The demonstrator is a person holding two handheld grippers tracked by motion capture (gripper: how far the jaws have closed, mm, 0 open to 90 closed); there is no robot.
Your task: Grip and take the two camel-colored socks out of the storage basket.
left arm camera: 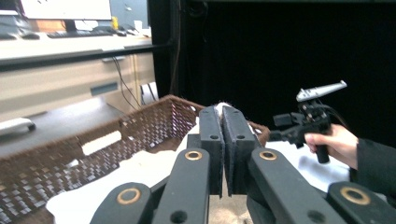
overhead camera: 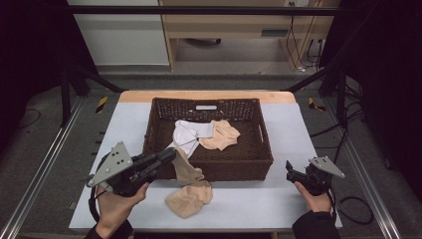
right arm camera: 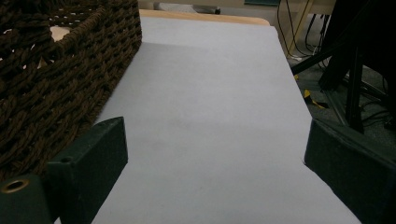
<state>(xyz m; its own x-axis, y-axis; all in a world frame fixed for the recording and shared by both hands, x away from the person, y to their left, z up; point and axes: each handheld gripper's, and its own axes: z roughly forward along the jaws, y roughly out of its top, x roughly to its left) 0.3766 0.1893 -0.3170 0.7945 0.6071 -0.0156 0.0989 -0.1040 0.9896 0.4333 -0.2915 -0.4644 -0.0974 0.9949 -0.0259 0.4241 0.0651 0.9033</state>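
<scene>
High view: nearest us, our left tool [overhead camera: 171,155] is clenched on one beige sock [overhead camera: 188,186] trailing onto the tabletop [overhead camera: 298,129]; our right tool [overhead camera: 289,172] hangs released; beyond, the basket [overhead camera: 161,133] holds two more garments, one white [overhead camera: 185,134], one beige [overhead camera: 221,134]

Basket at the table's centre, socks in and before it

Two socks [overhead camera: 206,133] are laid inside the basket [overhead camera: 249,159]; another sock [overhead camera: 190,198] is draped from its 6 o'clock wall onto the table [overhead camera: 278,199], towards 7 o'clock.
</scene>
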